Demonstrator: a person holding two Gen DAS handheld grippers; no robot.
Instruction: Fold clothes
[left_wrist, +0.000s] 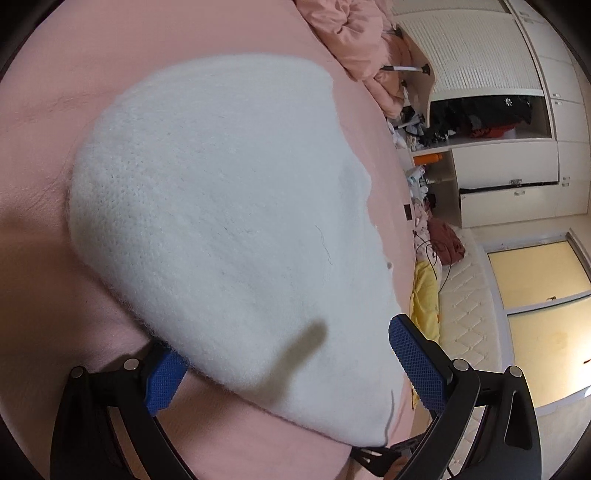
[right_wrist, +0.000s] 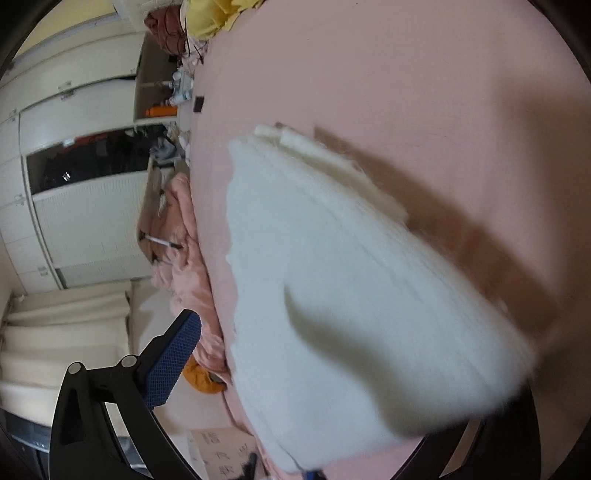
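A white fuzzy knit garment (left_wrist: 229, 206) lies folded flat on the pink bed sheet (left_wrist: 44, 258). My left gripper (left_wrist: 291, 373) is open, its blue pads (left_wrist: 417, 365) spread on either side of the garment's near edge, the left pad partly under the hem. In the right wrist view the same garment (right_wrist: 332, 295) fills the middle. My right gripper (right_wrist: 295, 376) is open; only its left blue pad (right_wrist: 173, 362) shows, beside the garment's edge, and the right finger is hidden behind the cloth.
A crumpled pink duvet (left_wrist: 351, 33) lies at the bed's far end. White wardrobes (left_wrist: 498, 110) with an open shelf of dark clothes stand beside the bed. A yellow cloth (left_wrist: 424, 295) and clutter line the bed's edge. An orange item (right_wrist: 203, 376) lies by the bed.
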